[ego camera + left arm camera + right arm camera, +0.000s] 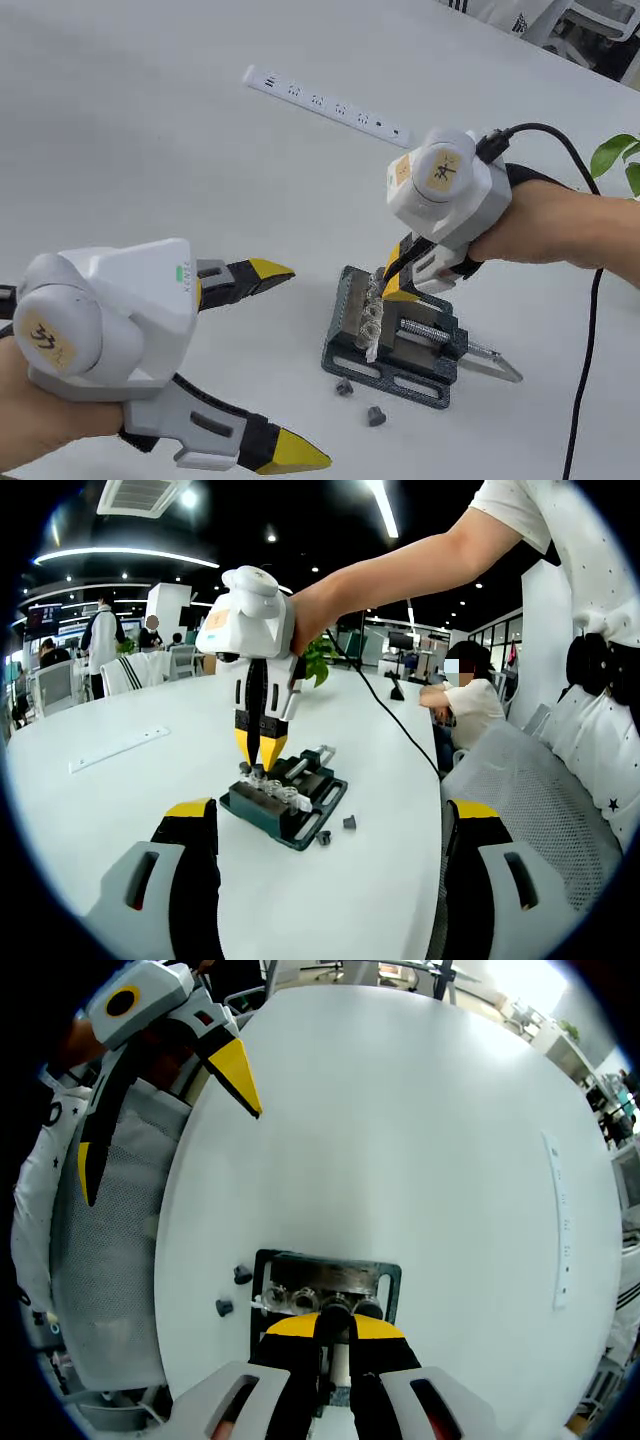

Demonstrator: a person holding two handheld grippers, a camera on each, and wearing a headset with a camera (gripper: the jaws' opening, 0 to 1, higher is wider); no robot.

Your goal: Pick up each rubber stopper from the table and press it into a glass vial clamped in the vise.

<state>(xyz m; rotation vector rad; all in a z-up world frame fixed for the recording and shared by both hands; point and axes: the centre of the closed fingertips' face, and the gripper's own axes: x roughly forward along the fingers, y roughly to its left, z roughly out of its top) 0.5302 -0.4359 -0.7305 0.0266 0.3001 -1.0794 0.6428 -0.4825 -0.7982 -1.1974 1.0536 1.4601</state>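
My right gripper (336, 1327), clamped on a stopper (335, 1311), should press straight down, centred on the vial (258, 773) in the vise (386, 1272); left gripper (307, 366) hangs open.

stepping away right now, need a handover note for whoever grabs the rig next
Left gripper: open, empty, held off to the side of the vise.
Right gripper: shut on what looks like a dark stopper, right over the vials clamped in the vise.
Done: cannot tell how many vials are plugged.
Left: press this one in, then the two loose stoppers on the table by the vise.
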